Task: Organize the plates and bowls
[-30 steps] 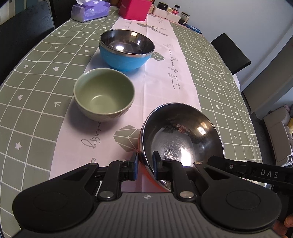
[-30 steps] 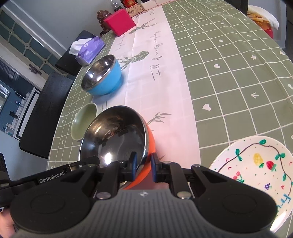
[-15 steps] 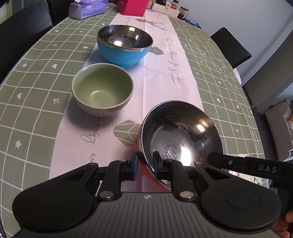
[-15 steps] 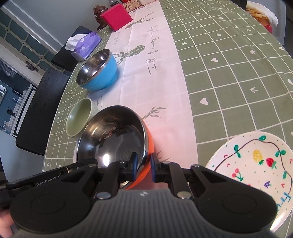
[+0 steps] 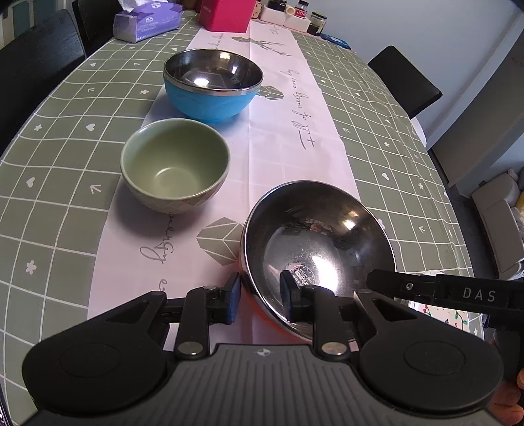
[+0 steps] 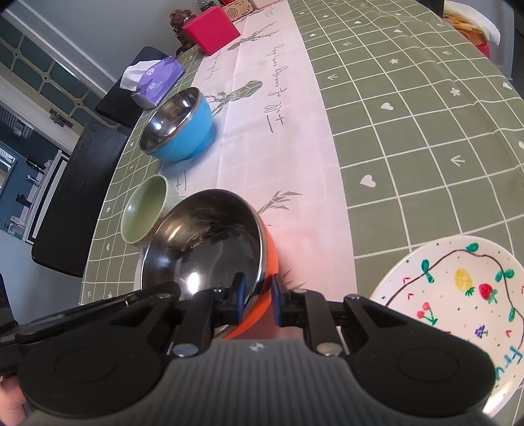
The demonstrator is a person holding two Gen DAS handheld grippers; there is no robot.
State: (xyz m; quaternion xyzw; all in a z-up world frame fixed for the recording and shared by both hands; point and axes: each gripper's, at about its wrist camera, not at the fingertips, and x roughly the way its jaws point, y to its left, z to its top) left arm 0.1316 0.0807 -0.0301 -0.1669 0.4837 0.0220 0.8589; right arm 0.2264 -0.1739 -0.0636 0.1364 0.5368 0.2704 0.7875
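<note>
An orange bowl [image 5: 314, 236] with a shiny steel inside rests on the pink runner, nearest to me. My left gripper [image 5: 259, 300] straddles its near left rim, one finger outside and one inside. Its jaws are opening and the pads stand off the wall. My right gripper [image 6: 257, 296] straddles the orange bowl [image 6: 209, 249] at its right rim. Its jaws are also opening, with the rim loose between them. Farther along the runner sit a green bowl [image 5: 173, 164] and a blue steel-lined bowl [image 5: 213, 98]. A painted fruit plate [image 6: 458, 288] lies to the right.
A purple tissue pack [image 5: 147, 23], a pink box [image 5: 226, 14] and small jars [image 5: 294, 16] stand at the table's far end. Black chairs [image 5: 402, 78] flank the table, one [image 6: 75, 196] beside the bowls. Green checked cloth [image 6: 409, 131] lies bare beyond the plate.
Both pairs of jaws have widened and let go of the orange bowl's rim. The bowl and both hands stay where they were.
</note>
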